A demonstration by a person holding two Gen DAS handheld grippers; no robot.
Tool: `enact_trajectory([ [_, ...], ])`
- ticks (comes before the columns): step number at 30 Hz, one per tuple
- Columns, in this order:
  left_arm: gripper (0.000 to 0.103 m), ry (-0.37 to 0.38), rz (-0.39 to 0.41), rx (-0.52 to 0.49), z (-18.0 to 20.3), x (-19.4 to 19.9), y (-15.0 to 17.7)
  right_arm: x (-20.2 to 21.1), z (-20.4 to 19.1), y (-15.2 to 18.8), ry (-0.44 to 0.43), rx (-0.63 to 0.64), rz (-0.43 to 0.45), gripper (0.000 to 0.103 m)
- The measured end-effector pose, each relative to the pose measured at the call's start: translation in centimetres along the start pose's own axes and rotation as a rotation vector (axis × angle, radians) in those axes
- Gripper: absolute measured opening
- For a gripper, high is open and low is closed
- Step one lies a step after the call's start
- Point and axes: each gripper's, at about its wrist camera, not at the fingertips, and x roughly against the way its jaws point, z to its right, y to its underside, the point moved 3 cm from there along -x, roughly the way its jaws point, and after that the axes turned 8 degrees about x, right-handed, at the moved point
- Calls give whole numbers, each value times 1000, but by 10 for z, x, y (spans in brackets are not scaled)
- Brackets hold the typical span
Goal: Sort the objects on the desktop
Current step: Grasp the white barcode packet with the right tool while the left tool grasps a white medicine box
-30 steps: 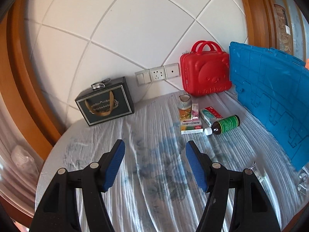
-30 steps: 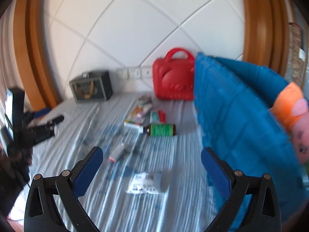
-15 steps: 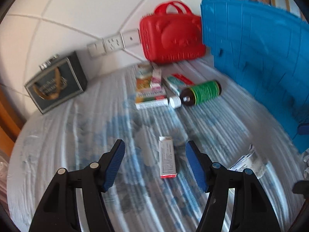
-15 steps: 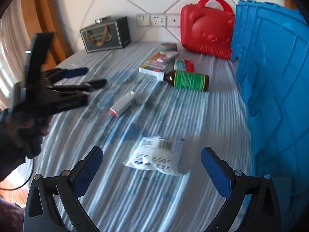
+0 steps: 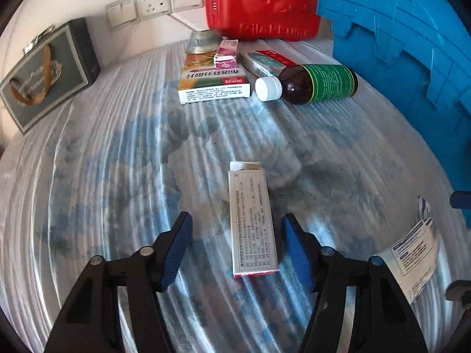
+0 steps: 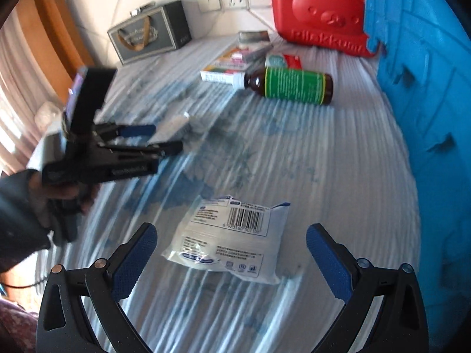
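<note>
A slim white medicine box [image 5: 251, 217] lies flat on the blue-patterned cloth [image 5: 117, 153]. It is between the jaws of my left gripper [image 5: 237, 222], nearer the right pad. The jaws are closing, and neither pad touches the box. A clear plastic packet with a barcode [image 6: 235, 247] lies between the wide-open jaws of my right gripper [image 6: 231, 232], untouched. The right wrist view also shows the left gripper [image 6: 164, 138], held in a person's hand [image 6: 59, 194] and pointing down at the cloth. The same packet [image 5: 412, 253] appears at the right edge of the left wrist view.
Near the wall lie a brown bottle with a green label [image 5: 312, 83], a flat medicine box [image 5: 213, 83] and smaller packs. A red bear case [image 5: 262, 3] stands behind them. A blue crate wall [image 5: 412, 58] closes the right side, and a dark gift box [image 5: 44, 70] stands back left.
Both grippers have dropped toward the cloth and tilted downward. The slim box now sits between the left jaws, which have narrowed slightly. The packet now sits between the right jaws.
</note>
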Motion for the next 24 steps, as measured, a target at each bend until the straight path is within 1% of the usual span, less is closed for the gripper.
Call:
enact_trajectory([
  [1,52,7,-3,-10,2,0,0,-5,0,1,12,9,-13,103],
  [4,46,16,-3,-14,6,0,2,-18,-2,2,34,19,-54,103],
  [7,46,11,3,-21,9,0,2,-31,-7,0,25,22,-83,103],
  [10,46,10,0,-21,6,0,1,-49,-14,0,75,58,-148,102],
  [11,46,7,2,-26,7,0,1,-50,-16,0,87,70,-145,93],
  [12,46,4,4,-31,7,-2,0,-49,-18,-1,106,86,-144,86],
  [13,42,2,5,-36,8,-2,1,-49,-21,0,122,108,-158,81],
  [14,37,13,1,-41,9,-2,1,-46,-23,-1,122,122,-160,73],
  [15,27,19,0,-48,11,-1,1,-43,-25,0,126,129,-163,70],
  [17,26,-7,2,-86,16,1,2,-30,-22,0,116,115,-148,67],
  [19,26,4,9,-95,17,7,5,-15,-17,-3,91,73,-120,66],
  [23,26,17,69,-76,14,36,1,36,-16,-13,104,40,-22,66],
  [24,26,23,95,-79,14,48,-2,44,-18,-16,106,35,-4,66],
])
